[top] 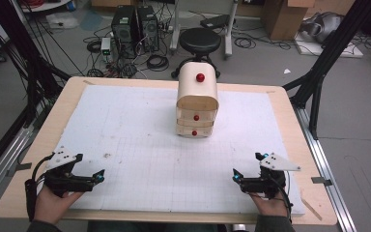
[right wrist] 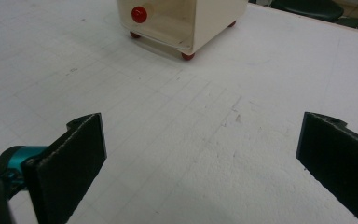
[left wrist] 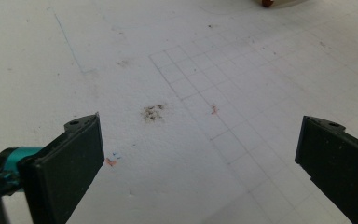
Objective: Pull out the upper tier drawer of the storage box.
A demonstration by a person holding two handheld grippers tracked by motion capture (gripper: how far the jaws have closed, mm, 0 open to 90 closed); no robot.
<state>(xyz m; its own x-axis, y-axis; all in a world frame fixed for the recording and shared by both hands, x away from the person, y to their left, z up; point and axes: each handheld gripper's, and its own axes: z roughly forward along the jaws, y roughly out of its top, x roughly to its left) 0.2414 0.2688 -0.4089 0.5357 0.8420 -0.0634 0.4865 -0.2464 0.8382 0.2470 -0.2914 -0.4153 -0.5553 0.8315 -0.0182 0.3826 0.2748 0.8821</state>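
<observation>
From above: resting at the near corners of the white board (top: 140, 140), left gripper (top: 90, 168) and right gripper (top: 246, 165), wooden drawer chest (top: 197, 99) standing mid-board, well apart from both. Left gripper view: gaping wide over a dark smudge (left wrist: 153, 112), holding nothing. Right gripper view: spreading wide and empty, facing the chest beyond.

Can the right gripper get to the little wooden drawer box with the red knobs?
Probably yes. The right gripper is open, and only bare white board lies between it and the drawer box.
</observation>
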